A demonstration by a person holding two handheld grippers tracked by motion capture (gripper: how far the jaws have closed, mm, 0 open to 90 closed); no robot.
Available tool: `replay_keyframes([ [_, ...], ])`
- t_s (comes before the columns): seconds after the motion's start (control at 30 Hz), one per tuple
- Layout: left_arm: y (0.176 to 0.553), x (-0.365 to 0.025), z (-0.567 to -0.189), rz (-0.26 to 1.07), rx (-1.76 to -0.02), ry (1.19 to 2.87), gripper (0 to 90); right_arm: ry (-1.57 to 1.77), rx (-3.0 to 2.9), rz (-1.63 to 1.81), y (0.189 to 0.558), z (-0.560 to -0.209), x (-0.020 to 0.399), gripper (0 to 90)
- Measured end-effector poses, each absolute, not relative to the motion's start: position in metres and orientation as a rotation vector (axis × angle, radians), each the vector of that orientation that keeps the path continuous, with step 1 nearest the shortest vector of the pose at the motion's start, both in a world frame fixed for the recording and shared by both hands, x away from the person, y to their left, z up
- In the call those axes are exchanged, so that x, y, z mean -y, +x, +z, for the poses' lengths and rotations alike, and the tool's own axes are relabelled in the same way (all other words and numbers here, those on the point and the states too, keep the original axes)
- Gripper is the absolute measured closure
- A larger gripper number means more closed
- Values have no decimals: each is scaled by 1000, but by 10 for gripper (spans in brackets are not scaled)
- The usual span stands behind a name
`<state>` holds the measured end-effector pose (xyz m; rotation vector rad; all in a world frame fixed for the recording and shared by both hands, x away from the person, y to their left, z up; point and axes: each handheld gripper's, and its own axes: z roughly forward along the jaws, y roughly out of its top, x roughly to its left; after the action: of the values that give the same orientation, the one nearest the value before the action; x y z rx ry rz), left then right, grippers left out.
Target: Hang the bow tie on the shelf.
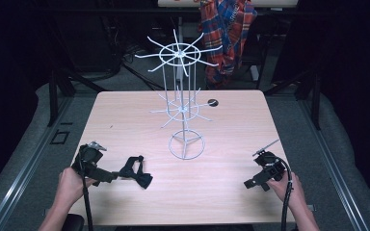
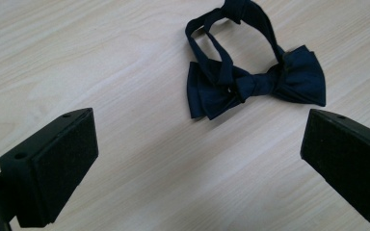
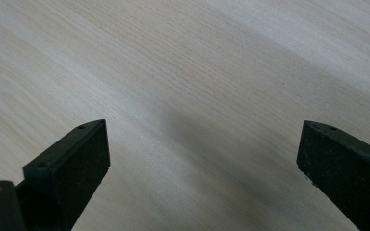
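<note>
A dark navy bow tie (image 1: 137, 172) with its looped strap lies flat on the light wooden table (image 1: 125, 115), near the front left. My left gripper (image 1: 117, 174) points at it from the left, just short of it and open. In the left gripper view the bow tie (image 2: 255, 79) lies beyond the wide-apart jaws, with nothing between them. My right gripper (image 1: 250, 184) hovers near the table's front right, open over bare wood (image 3: 197, 96). A white wire rack (image 1: 183, 96) with two tiers of radiating hooks stands at the table's middle.
The rack's ring base (image 1: 187, 144) rests between the two grippers, farther back. A small dark hole (image 1: 212, 102) marks the table behind the rack. A plaid cloth (image 1: 226, 33) hangs beyond the far edge. Cables trail from both grippers toward the person.
</note>
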<state>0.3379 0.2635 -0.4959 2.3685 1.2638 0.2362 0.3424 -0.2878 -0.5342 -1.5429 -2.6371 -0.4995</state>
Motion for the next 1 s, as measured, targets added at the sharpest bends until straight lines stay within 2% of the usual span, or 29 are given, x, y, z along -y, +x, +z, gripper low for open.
replay_keyframes([
  [1.0,348,-212,-507,212,-1184,2444,0,-1527,2637,-471,343,-535,289,45],
])
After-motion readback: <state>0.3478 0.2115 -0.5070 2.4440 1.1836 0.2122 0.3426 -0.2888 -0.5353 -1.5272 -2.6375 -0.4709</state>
